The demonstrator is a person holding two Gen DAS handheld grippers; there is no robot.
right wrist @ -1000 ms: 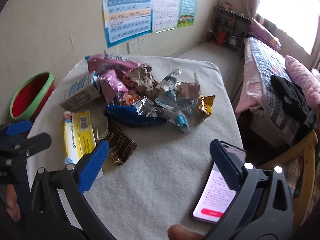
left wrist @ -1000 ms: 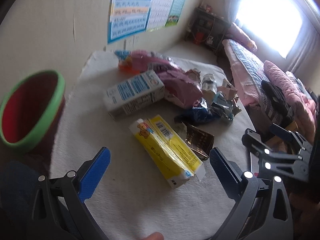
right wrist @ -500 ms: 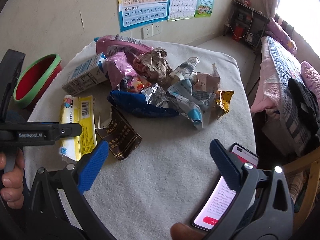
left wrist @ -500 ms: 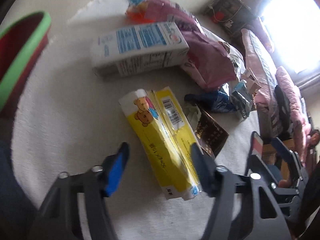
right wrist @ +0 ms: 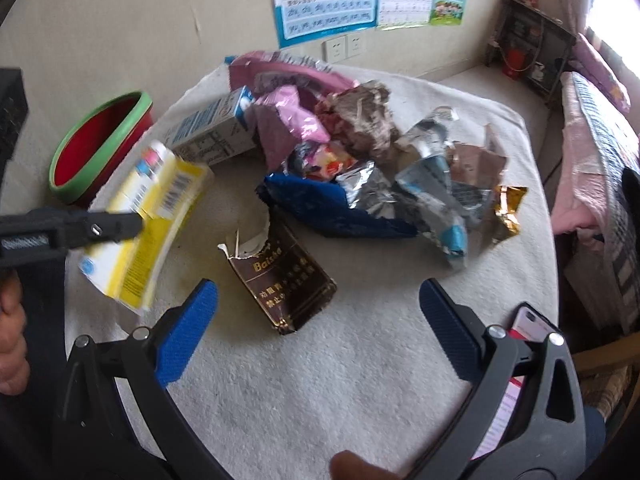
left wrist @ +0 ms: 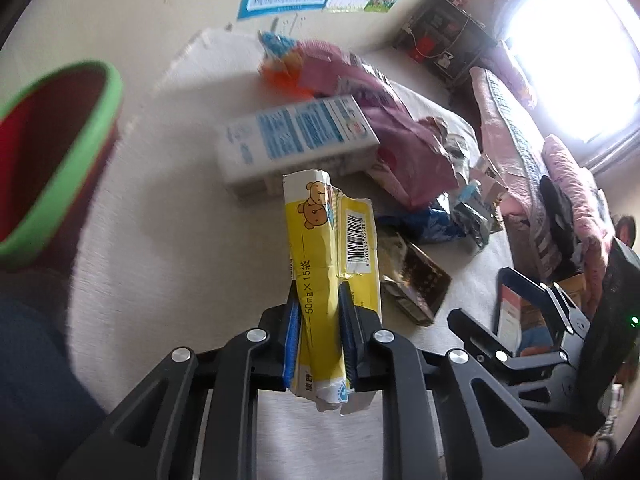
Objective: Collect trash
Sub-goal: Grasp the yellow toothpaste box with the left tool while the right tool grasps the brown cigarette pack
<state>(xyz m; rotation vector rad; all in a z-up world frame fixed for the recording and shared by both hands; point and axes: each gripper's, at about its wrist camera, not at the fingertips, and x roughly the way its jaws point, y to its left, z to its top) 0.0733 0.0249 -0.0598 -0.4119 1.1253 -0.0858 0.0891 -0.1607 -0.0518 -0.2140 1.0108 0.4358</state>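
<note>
My left gripper is shut on a flattened yellow box with a bear print and holds it lifted off the table; the box also shows in the right wrist view, tilted, with the left gripper clamped on it. A red bin with a green rim stands at the left, also seen in the right wrist view. My right gripper is open and empty above a torn brown carton. A white and blue carton lies beyond the yellow box.
A heap of wrappers lies on the white-covered table: pink bags, a blue bag, silver foil, a gold wrapper. A phone lies at the right edge. A bed stands to the right.
My left gripper has closed on the yellow box and lifted it off the table. The right gripper has moved in closer over the brown carton, still open.
</note>
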